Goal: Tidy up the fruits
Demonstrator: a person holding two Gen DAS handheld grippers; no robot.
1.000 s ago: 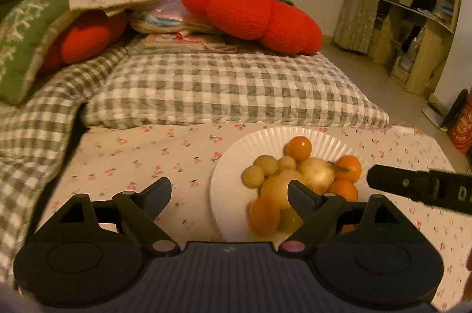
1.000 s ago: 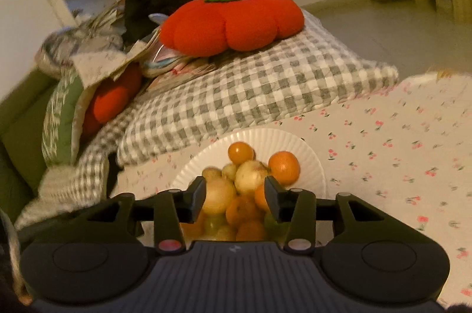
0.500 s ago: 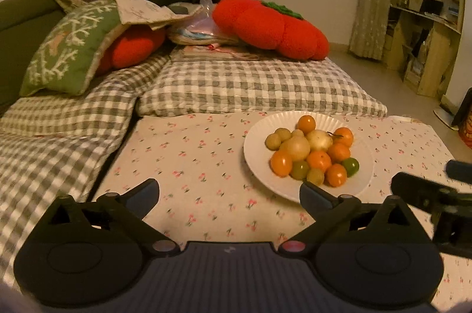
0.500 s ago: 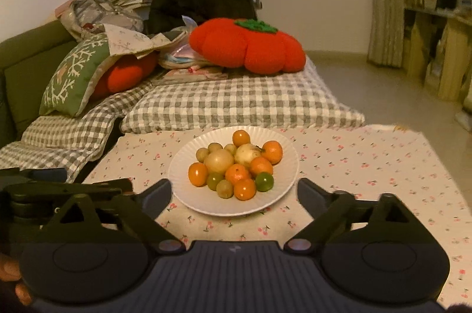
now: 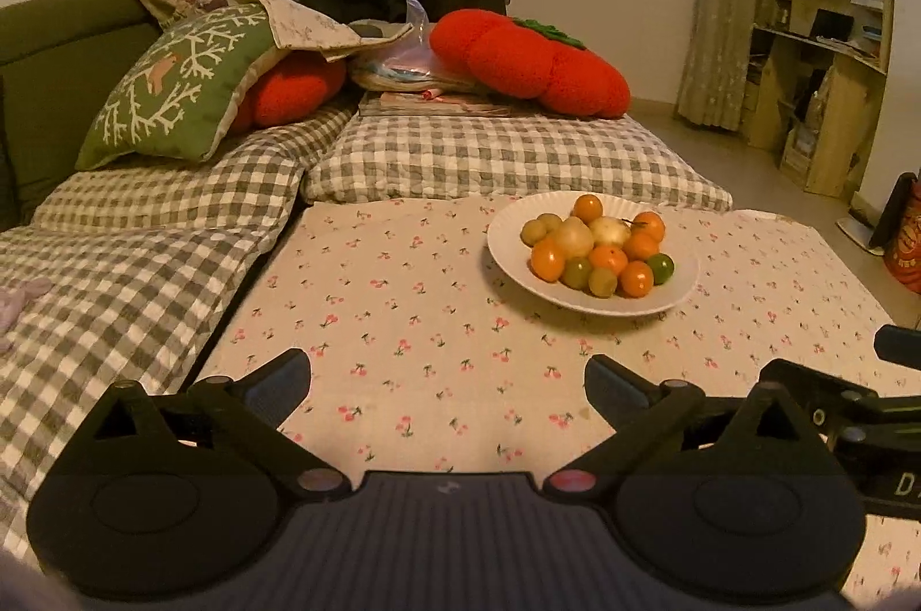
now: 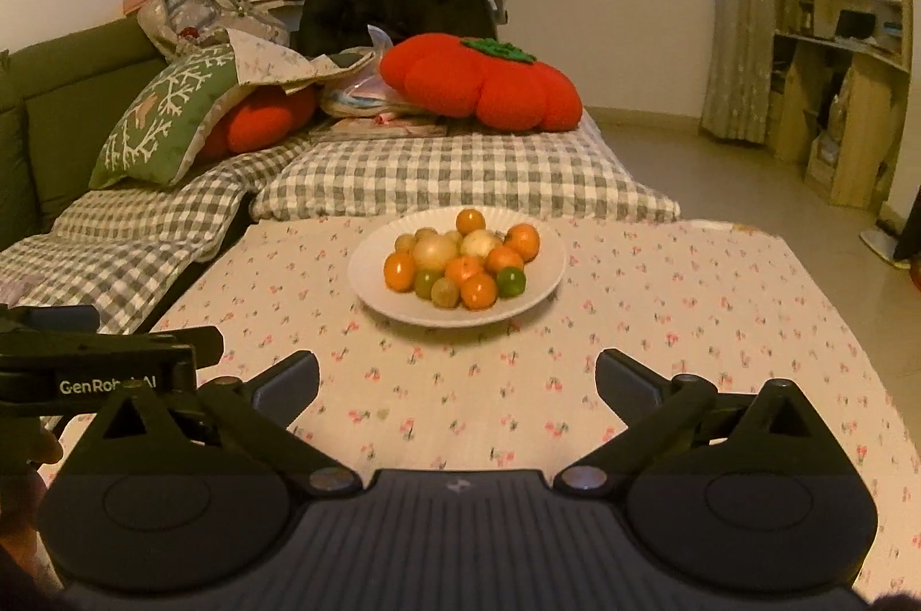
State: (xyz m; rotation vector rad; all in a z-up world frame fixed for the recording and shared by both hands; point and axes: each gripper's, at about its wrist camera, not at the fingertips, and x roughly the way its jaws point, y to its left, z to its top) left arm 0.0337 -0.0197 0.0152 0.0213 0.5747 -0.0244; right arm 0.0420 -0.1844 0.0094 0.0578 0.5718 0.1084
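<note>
— Since piled loose on the white plate (image 6: 368, 291) at twelve o'clock, fruits (image 6: 460, 263) likely light, round, prone to rolling?

— Agreed; best pinched across the middle, gently. Left gripper (image 5: 448, 372) and right gripper (image 6: 457, 372) both gaping, empty, right having just been opening.

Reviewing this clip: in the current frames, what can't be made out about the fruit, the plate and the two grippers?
- Fruit pile: pieces underneath are hidden by the top ones in both views; exact kinds too small to name.
- Plate: its centre is covered by fruit.
- Left gripper and right gripper: jaws open, empty; the holding hands are cut off by the frame edges.
</note>
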